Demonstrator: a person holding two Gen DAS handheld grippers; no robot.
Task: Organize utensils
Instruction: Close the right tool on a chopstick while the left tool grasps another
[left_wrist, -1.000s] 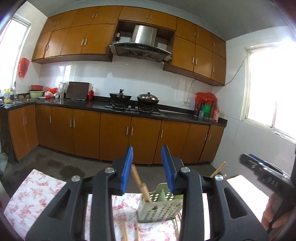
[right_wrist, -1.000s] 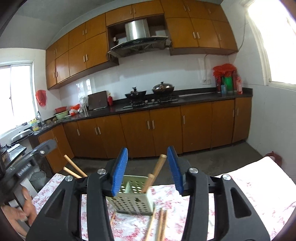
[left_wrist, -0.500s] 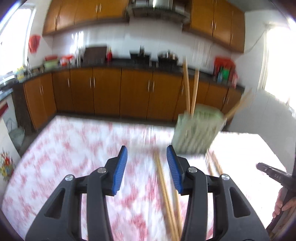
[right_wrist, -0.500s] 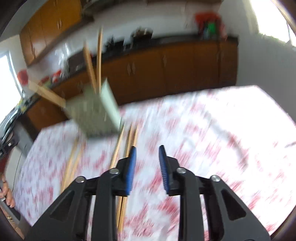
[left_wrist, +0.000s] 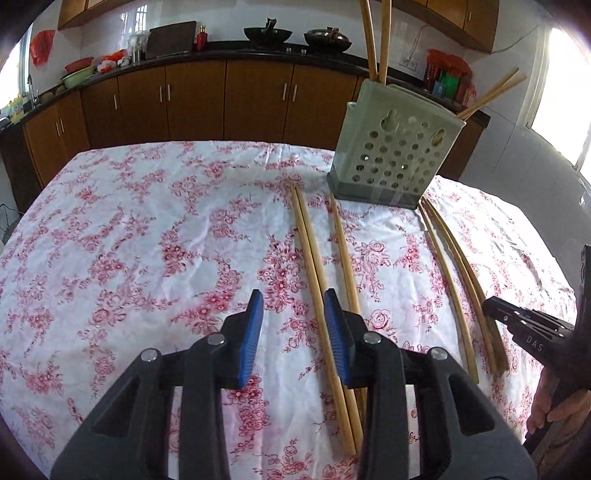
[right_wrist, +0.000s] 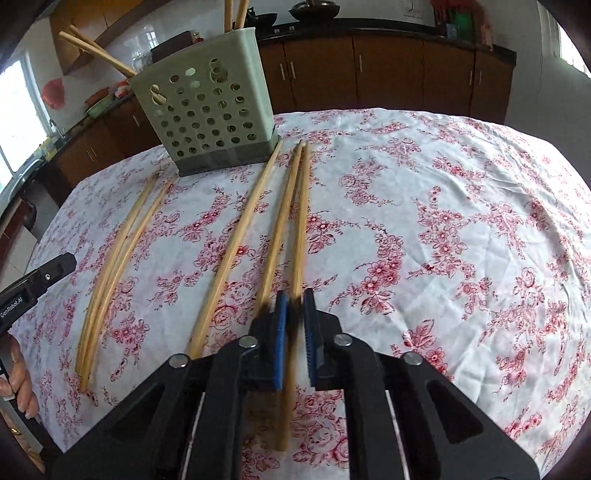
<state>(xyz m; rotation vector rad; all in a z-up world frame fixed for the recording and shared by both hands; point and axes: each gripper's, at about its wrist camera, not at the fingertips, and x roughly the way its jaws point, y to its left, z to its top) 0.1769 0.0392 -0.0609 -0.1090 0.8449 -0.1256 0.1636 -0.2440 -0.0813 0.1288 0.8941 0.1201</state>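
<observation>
The right gripper (right_wrist: 294, 325) has its blue pads nearly together around one chopstick (right_wrist: 298, 229), which runs between them and forward toward the green holder (right_wrist: 207, 110); whether the pads actually press it is unclear through the blur. The left gripper (left_wrist: 293, 332) is spread wide above the floral tabletop (left_wrist: 147, 229), holding nothing, with a pair of chopsticks (left_wrist: 314, 266) lying just right of its gap. Ahead and to its right stands the perforated holder (left_wrist: 395, 151), several chopsticks already upright in it. Two more loose chopsticks (left_wrist: 454, 273) lie farther right on the cloth.
</observation>
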